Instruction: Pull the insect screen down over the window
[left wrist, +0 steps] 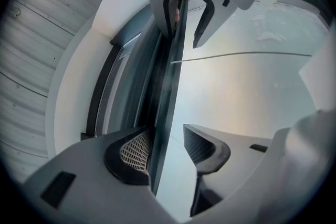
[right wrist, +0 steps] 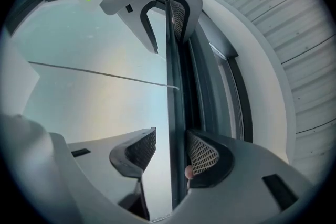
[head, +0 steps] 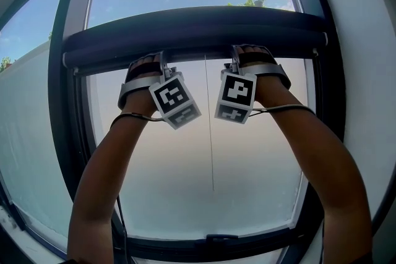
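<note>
The insect screen's dark pull bar (head: 198,31) runs across the upper part of the window, with blue sky showing above it. Both hands reach up to it. My left gripper (head: 150,63) is at the bar's left half and my right gripper (head: 249,54) at its right half. In the left gripper view the bar's thin edge (left wrist: 170,76) passes between the left gripper's (left wrist: 164,136) jaws; one pad lies against it and the other stands off. The right gripper (right wrist: 171,136) straddles the same edge (right wrist: 173,60) with a clear gap on one side. A thin pull cord (head: 209,127) hangs from the bar's middle.
The dark window frame (head: 65,133) surrounds the pane, with a small catch (head: 221,237) on the bottom rail. White wall (head: 365,71) curves round on the right. A ribbed ceiling (right wrist: 273,18) shows beyond the frame in both gripper views.
</note>
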Available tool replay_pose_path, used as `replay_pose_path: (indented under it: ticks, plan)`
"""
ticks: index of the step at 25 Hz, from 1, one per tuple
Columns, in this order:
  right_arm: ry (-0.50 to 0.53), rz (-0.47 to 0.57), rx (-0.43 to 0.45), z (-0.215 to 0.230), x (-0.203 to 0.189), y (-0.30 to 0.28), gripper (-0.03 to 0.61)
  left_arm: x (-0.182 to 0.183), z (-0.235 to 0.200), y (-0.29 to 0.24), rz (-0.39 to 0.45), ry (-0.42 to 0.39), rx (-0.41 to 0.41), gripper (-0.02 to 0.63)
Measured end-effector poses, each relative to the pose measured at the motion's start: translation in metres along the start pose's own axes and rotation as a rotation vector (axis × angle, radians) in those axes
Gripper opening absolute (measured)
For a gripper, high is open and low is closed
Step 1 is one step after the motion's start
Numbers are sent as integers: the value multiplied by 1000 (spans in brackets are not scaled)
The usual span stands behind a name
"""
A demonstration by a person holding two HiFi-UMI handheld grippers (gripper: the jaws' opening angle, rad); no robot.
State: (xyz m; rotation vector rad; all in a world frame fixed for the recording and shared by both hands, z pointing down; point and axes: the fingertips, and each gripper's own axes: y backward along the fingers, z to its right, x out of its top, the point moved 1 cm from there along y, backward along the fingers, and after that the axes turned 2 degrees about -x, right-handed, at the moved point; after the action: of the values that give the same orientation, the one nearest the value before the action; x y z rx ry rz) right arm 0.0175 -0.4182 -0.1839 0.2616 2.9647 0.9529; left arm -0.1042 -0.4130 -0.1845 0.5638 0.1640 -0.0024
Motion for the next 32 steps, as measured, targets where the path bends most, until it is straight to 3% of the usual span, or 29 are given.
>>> replay_pose_path:
  ticks: [5,8,13,17,20,23,26,32]
  plan:
    - [12,-2,4,-2,-2,-3,163,0,2,-1,-14,-10,-37,178]
    - [32,-2,6,-4,-3,-3,177,-1,4,-2,-39,-63,-56,189]
    - [50,-14,128,-10,-4,2,183,-3,8,0,-71,-103,-98,187]
    - [54,-15,212,-13,-2,8,183,-4,10,5,-84,-100,-188,187]
    - [62,-21,259,-17,-1,13,181,-7,15,12,-90,-131,-263,187]
    - [63,-15,272,-22,-1,18,181,-7,22,17,-76,-149,-282,187]
    - [43,-3,266,-28,-1,22,181,-8,28,20,-64,-140,-280,187]
    - [49,11,317,-36,-2,30,181,-8,38,27,-42,-102,-371,187]
